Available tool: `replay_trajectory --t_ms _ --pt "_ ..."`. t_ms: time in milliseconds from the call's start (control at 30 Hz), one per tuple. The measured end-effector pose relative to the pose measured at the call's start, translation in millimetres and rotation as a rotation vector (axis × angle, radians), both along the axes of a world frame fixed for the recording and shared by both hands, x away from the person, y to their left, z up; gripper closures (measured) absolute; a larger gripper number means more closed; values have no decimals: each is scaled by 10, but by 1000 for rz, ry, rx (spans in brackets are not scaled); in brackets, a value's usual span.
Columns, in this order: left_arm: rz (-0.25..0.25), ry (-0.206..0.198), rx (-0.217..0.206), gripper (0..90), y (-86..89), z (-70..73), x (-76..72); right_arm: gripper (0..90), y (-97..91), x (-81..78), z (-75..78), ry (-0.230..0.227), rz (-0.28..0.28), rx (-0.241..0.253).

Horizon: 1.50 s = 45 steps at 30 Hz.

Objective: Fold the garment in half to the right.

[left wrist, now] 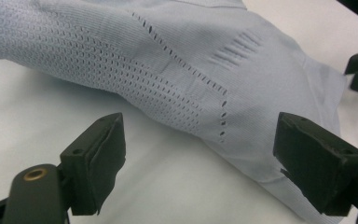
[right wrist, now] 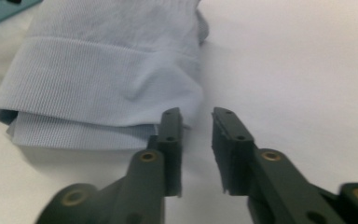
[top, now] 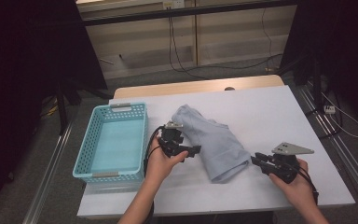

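On the white rectangular table (top: 270,116), the pale blue knitted garment (top: 212,142) lies folded at the centre, not yet in the empty turquoise perforated plastic basket (top: 86,154) at its nine o'clock, so I judge the packing undone. The left gripper (top: 193,150) stands wide open at the garment's nine o'clock edge, grasping nothing. The right gripper (right wrist: 196,122), at four o'clock beside the ribbed hem (right wrist: 98,86), is narrowly parted and empty.
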State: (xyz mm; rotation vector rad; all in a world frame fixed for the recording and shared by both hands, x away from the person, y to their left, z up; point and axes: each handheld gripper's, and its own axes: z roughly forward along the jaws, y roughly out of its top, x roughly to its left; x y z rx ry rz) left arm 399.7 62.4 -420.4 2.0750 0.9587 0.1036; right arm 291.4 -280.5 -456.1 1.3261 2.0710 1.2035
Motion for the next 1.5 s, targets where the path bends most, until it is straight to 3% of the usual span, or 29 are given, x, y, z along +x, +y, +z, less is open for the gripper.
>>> replay_trajectory --t_ms 67,100,133,267,600,800,1100,1433,1500 --pt "17 -3 12 171 -9 -10 -3 623 -60 -23 5 3 -13 10" --pt "-9 17 15 171 10 4 10 595 -75 -30 4 2 -18 14" --pt "12 1 4 171 -5 -8 5 557 -96 -37 0 -8 -15 18" --pt "8 -3 -1 170 -18 14 4 428 -138 -16 -8 -15 -7 52" --pt "5 8 11 156 -69 -18 2 235 -177 38 -44 -19 7 31" --pt "9 12 11 150 -75 -18 5 196 -195 20 -36 -28 1 9" --pt "1 18 26 149 -119 -56 9 171 -238 -11 -21 -35 -16 19" --pt "13 16 9 139 -178 -67 -9 163 -222 -28 -25 -45 -19 8" --pt "22 22 -10 135 -217 -98 -18 163 -217 -30 -24 -45 -14 9"
